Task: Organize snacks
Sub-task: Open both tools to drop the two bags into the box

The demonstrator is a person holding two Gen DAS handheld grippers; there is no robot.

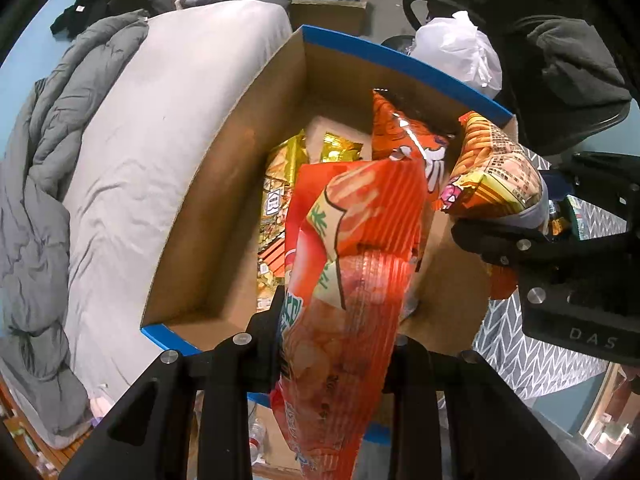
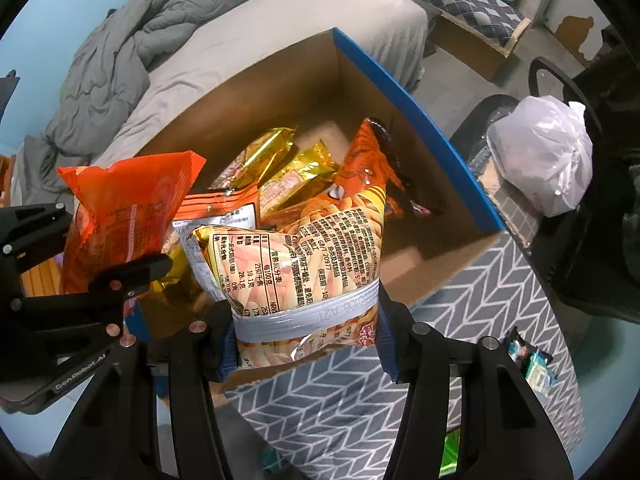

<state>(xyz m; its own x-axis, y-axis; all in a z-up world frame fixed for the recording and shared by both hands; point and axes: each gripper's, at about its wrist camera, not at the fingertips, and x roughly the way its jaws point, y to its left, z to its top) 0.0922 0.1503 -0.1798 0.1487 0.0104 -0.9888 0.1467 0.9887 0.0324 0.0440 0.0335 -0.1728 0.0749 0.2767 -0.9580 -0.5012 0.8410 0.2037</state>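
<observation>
My left gripper [image 1: 336, 332] is shut on a tall orange-red snack bag [image 1: 352, 280], pinched near its lower end and held over the near side of a cardboard box with a blue rim [image 1: 224, 184]. My right gripper [image 2: 308, 332] is shut on a yellow snack bag with printed text [image 2: 296, 264], gripped at its silver seam above the box's near wall. The two bags hang side by side. Inside the box [image 2: 420, 120] lie gold packets [image 2: 280, 160] and an orange tiger-print bag [image 2: 372, 160]. The box floor is mostly hidden by the held bags.
The box stands against a bed with a grey sheet [image 1: 160, 100] and a crumpled grey duvet [image 1: 40, 160]. A white plastic bag [image 2: 544, 160] sits on a black chair [image 1: 560, 60] to the right. A grey patterned cloth [image 2: 360, 400] lies below, with a small teal packet [image 2: 532, 360] on it.
</observation>
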